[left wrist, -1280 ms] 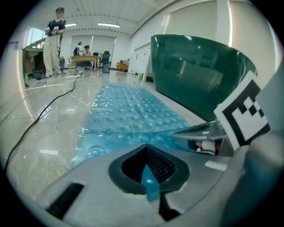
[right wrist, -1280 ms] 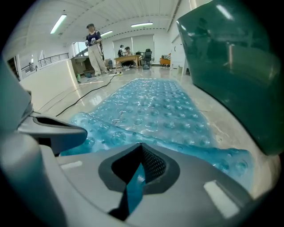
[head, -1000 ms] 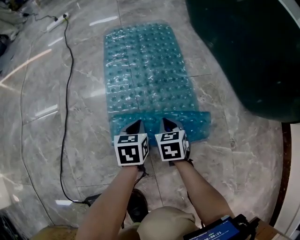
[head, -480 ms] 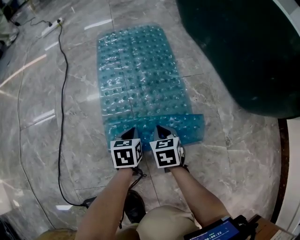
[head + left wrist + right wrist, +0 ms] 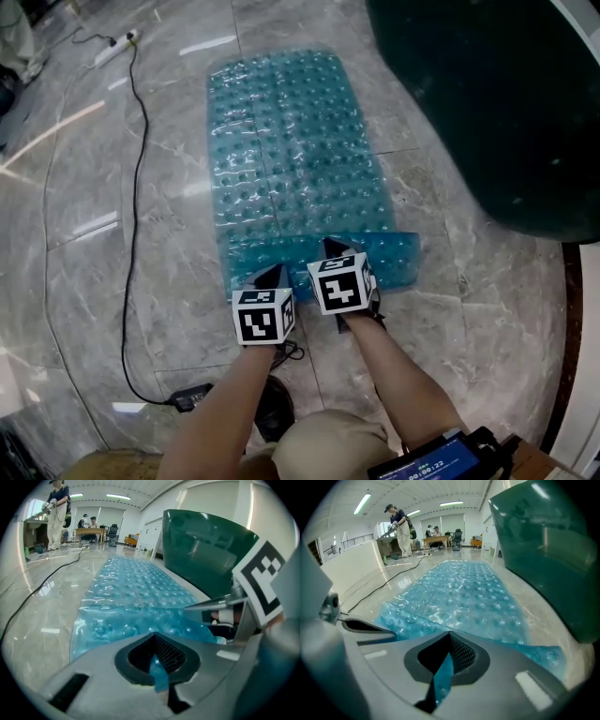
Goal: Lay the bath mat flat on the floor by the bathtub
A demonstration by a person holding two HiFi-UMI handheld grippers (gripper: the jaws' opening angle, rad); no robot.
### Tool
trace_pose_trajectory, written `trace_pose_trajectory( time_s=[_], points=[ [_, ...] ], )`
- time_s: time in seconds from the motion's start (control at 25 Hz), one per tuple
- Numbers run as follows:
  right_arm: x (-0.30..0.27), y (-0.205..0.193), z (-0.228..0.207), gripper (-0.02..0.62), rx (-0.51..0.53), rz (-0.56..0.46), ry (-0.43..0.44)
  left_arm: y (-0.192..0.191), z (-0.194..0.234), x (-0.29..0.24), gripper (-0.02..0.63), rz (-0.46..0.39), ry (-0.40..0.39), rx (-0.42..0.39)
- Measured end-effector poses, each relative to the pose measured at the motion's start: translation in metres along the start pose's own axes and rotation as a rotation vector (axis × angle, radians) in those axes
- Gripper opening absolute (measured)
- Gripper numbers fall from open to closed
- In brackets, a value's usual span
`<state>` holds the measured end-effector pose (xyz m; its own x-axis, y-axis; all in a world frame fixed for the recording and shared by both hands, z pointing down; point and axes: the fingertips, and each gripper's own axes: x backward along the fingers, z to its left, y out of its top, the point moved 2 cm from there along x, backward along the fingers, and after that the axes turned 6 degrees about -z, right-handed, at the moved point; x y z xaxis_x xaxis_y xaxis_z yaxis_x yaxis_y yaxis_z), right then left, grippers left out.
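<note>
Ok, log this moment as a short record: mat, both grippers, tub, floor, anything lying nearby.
mat: blue studded bath mat, far part flat, near end raised at the grippers
left gripper: left gripper shut on the mat's near edge
right gripper: right gripper shut on the same edge, close beside the left
tub: dark green bathtub, along the mat's right side
floor: grey marble floor
nearby: black cable on the floor left of the mat

The translucent blue bubbled bath mat (image 5: 295,159) lies on the grey marble floor (image 5: 441,309); the dark green bathtub (image 5: 497,103) stands just right of it, the thin black cable (image 5: 134,187) left.
</note>
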<state>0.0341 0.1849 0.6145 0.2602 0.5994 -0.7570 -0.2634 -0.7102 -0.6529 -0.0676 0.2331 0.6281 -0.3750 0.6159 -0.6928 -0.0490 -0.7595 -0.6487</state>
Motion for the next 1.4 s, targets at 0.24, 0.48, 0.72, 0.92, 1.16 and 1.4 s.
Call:
trace_pose_trajectory(
  time_s=[0.24, 0.48, 0.72, 0.92, 1.16, 1.4],
  points=[
    [-0.001, -0.016, 0.005, 0.006, 0.052, -0.028, -0.010, 0.009, -0.005, 0.010, 0.005, 0.002, 0.044, 0.061],
    [0.003, -0.021, 0.008, 0.006, 0.041, -0.055, 0.017, 0.015, -0.013, 0.022, 0.006, -0.025, 0.025, 0.040],
    [0.009, -0.027, 0.011, 0.006, 0.043, -0.109, 0.040, 0.051, -0.032, 0.024, 0.006, -0.143, -0.029, -0.111],
    [0.021, -0.034, 0.018, 0.006, 0.001, -0.134, 0.080, 0.033, -0.014, 0.015, 0.006, -0.108, 0.013, -0.050],
    [0.038, -0.058, 0.026, 0.006, 0.029, -0.139, 0.094, 0.007, -0.018, 0.023, 0.006, -0.068, 0.015, -0.050],
    [0.047, -0.075, 0.035, 0.006, 0.037, -0.089, 0.120, -0.018, -0.012, 0.019, 0.006, 0.008, -0.007, 0.024]
  ],
)
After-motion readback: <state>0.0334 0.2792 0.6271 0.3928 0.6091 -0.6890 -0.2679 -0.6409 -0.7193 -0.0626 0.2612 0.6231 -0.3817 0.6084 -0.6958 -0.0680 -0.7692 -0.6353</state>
